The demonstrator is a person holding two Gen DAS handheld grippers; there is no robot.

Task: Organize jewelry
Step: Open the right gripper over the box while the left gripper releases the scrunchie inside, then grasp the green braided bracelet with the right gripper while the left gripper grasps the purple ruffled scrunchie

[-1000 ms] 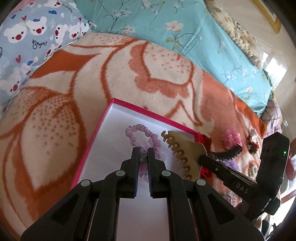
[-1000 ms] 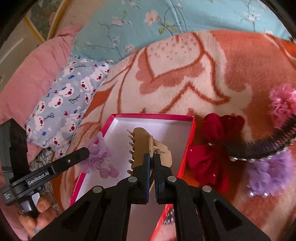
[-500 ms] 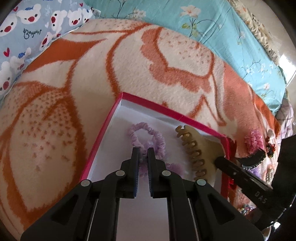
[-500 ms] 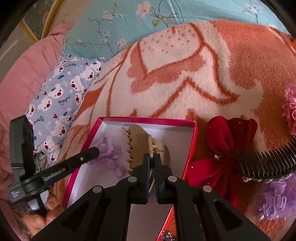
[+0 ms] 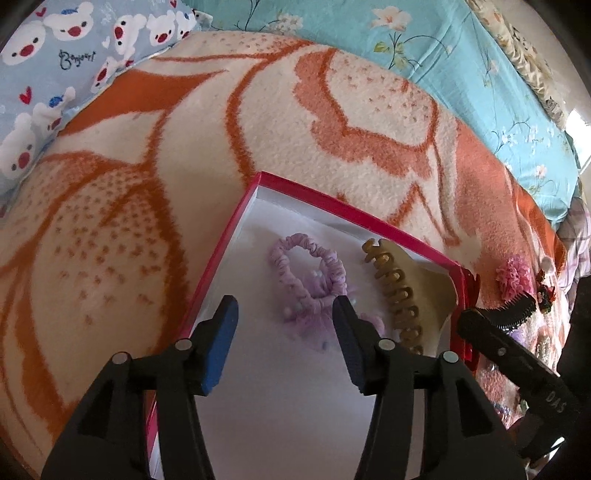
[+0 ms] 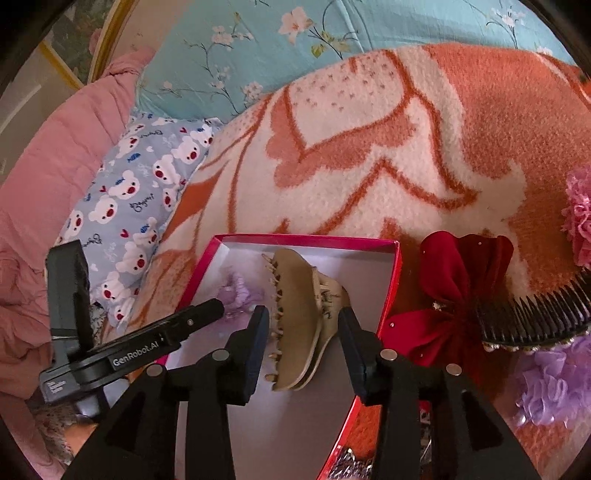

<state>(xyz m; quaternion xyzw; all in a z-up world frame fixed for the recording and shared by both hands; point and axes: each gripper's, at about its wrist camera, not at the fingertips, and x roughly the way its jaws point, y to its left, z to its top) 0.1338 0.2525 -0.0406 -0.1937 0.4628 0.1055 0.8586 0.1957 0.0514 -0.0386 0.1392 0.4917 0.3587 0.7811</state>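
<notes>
Both grippers (image 5: 284,317) (image 6: 301,325) gape wide over the box (image 6: 306,240); claw clip's (image 6: 299,325) length runs away from camera.

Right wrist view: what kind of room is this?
Most likely a bedroom, working on a bed: an orange-and-cream fleece blanket under the pink box, a bear-print pillow and a floral turquoise sheet behind.

Black comb (image 6: 532,321) cut off at the right edge; lilac scrunchie (image 6: 236,291) partly behind the left tool (image 6: 207,314)
</notes>
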